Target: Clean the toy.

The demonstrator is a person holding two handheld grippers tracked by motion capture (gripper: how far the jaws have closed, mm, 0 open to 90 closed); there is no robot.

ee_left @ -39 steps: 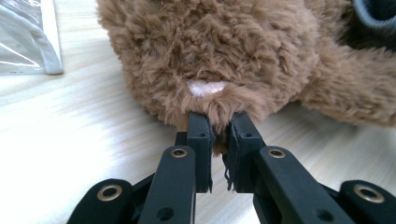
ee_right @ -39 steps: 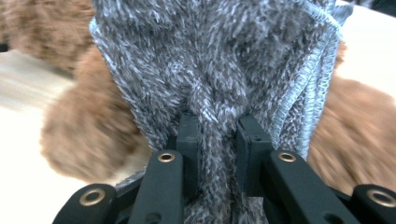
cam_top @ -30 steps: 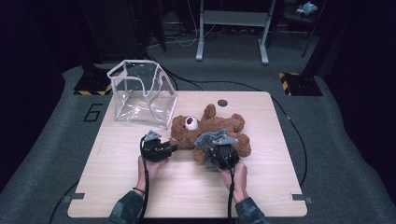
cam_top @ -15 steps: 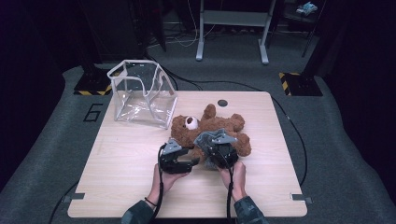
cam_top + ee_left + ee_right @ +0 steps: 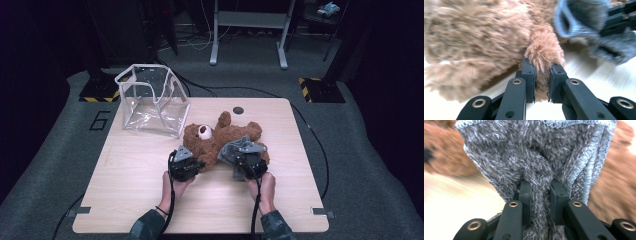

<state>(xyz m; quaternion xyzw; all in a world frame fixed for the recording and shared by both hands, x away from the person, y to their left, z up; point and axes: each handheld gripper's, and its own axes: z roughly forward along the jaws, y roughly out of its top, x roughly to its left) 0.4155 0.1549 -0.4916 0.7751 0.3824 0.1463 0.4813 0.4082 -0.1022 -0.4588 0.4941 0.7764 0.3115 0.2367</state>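
A brown teddy bear (image 5: 220,137) is laid flat on its back near the middle of the wooden table (image 5: 130,175), head toward the clear plastic box (image 5: 150,100) that's sat tilted at the far left corner, close by the head. The left gripper (image 5: 192,167) is parked at the bear's near side, and its jaws have just been closing: in the left gripper view a furry limb (image 5: 544,55) is pinched snugly between the two black pads, so that's a proper grip. The right gripper (image 5: 245,160) is set over the bear's lower body, jaws narrow and clamped on a bunched fold of fuzzy grey garment (image 5: 536,165) with a stitched pale edge. The same grey fabric (image 5: 584,22) is seen held by the other gripper at the top right of the left gripper view, just beside the pinched limb. Both grippers are kept close together, with the forearms brought in from the near edge.
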